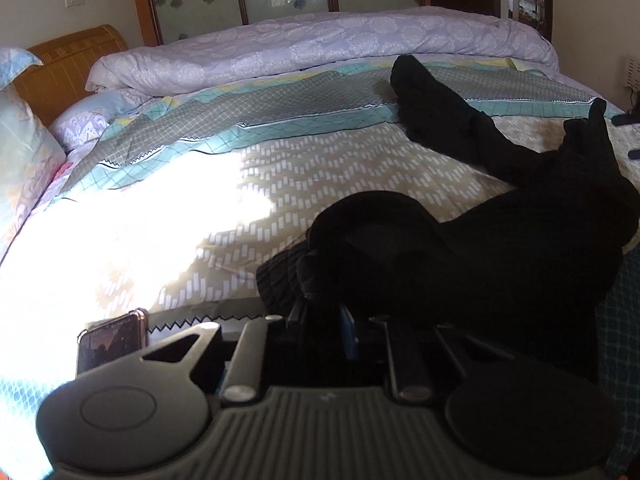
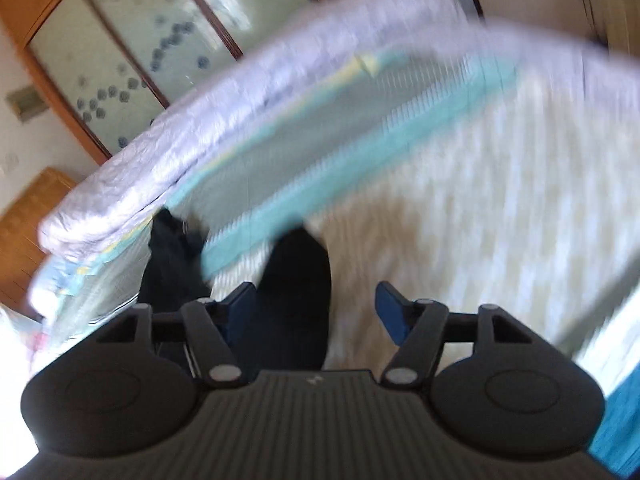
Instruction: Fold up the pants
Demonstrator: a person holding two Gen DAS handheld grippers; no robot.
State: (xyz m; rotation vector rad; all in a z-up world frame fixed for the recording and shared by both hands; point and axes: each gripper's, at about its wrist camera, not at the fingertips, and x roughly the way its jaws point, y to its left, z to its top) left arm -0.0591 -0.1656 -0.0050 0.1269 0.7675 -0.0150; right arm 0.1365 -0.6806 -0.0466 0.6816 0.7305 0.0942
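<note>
Black pants [image 1: 460, 240] lie crumpled on the patterned bedspread [image 1: 280, 168], one leg stretched toward the far side. My left gripper [image 1: 324, 316] is shut on a bunched edge of the pants near the ribbed waistband and lifts it. In the blurred right wrist view, my right gripper [image 2: 316, 312] is open, its blue pads [image 2: 390, 312] wide apart, just above the bed. A black part of the pants [image 2: 296, 292] lies between and ahead of the fingers, and another part [image 2: 172, 256] lies further left.
A folded lilac quilt [image 1: 320, 44] lies along the far side of the bed. Pillows [image 1: 24, 152] and a wooden headboard [image 1: 68, 68] are at the left. A phone [image 1: 112, 344] is mounted by my left gripper. Strong sunlight washes out the left bedspread.
</note>
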